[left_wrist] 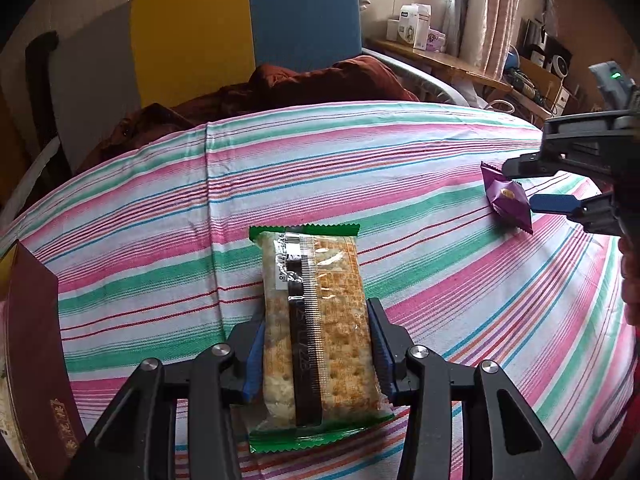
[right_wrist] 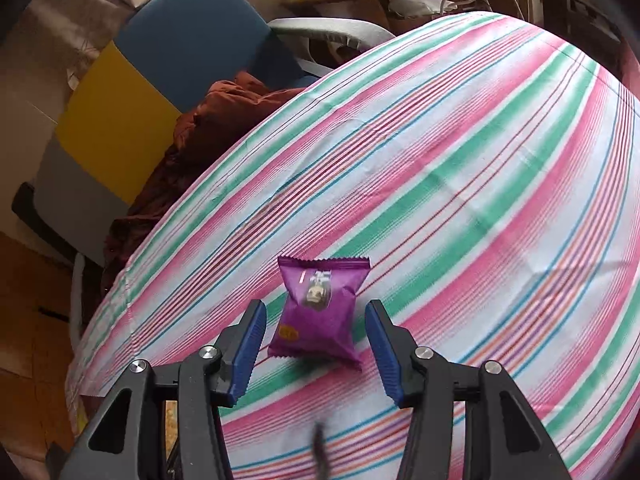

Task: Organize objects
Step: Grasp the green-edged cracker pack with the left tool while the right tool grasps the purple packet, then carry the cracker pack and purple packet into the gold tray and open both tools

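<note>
Gripping the cracker packet (left_wrist: pixel 320 332) by its long sides, the left gripper (left_wrist: pixel 318 354) has both blue pads pressed against the wrapper; grasp looks firm. Packet runs straight ahead between the fingers, green crimped ends fore and aft, over the striped cloth (left_wrist: pixel 160 216). Ahead and to the right, the right gripper (left_wrist: pixel 524 188) straddles a purple snack pouch (left_wrist: pixel 508 200). Close on the left of the left gripper stands a dark red box (left_wrist: pixel 36 360). Beyond the cloth: brown fabric (left_wrist: pixel 320 80) and a blue-and-yellow panel (left_wrist: pixel 248 28).

Right wrist view: right gripper (right_wrist: pixel 316 336) is spread wide, released. Purple snack pouch (right_wrist: pixel 318 312) lies on the striped cloth (right_wrist: pixel 460 180) between the blue pads (right_wrist: pixel 250 348), gaps visible on both sides, no contact. Pouch's crimped top edge points away from the gripper. Brown fabric (right_wrist: pixel 208 132) lies far ahead-left.
</note>
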Motion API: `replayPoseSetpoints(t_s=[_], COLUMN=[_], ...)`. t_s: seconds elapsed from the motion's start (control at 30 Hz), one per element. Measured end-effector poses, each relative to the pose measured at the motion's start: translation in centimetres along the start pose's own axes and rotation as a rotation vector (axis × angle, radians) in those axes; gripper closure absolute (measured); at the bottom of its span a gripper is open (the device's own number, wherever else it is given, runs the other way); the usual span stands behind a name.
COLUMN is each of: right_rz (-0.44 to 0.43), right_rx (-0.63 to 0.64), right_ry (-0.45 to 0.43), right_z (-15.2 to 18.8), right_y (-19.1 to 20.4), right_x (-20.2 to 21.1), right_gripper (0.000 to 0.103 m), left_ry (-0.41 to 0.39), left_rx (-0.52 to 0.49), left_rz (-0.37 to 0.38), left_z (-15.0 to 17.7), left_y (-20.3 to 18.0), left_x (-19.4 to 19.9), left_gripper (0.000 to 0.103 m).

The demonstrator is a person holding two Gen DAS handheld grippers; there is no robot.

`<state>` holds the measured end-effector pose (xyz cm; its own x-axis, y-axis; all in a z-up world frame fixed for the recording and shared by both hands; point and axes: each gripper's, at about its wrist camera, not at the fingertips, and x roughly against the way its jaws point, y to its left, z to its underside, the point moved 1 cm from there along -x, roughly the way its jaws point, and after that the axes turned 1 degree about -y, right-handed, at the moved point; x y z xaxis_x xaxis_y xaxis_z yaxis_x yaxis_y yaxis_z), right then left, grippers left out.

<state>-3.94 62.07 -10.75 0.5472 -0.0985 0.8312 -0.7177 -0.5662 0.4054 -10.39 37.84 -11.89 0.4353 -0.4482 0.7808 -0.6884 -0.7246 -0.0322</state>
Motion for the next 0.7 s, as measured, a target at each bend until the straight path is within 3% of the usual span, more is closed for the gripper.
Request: replayPoseSetpoints(t_s=[0.13,0.27,0.7], right_rz=[0.013,0.023,0.086], right_rx=[0.028,0.083,0.333], right_ry=[0.019,0.034,0.086], right_z=[0.0,0.0,2.7], right_y=[0.4,0.6,4.7], right_x=[-1.0,-1.5,-1.7], right_gripper=[0.051,0.066,0.066], left_ry=[-0.007,-0.011,-0.023], left_rx=[-0.007,-0.006,-0.005], left_rz=[-0.007,-0.006,-0.004], left_z=[0.0,-0.1,-0.1], left_y=[-0.3,-0.3,-0.3], left_x=[-0.1,-0.2,-0.3], left_gripper=[0.057,0.057,0.057])
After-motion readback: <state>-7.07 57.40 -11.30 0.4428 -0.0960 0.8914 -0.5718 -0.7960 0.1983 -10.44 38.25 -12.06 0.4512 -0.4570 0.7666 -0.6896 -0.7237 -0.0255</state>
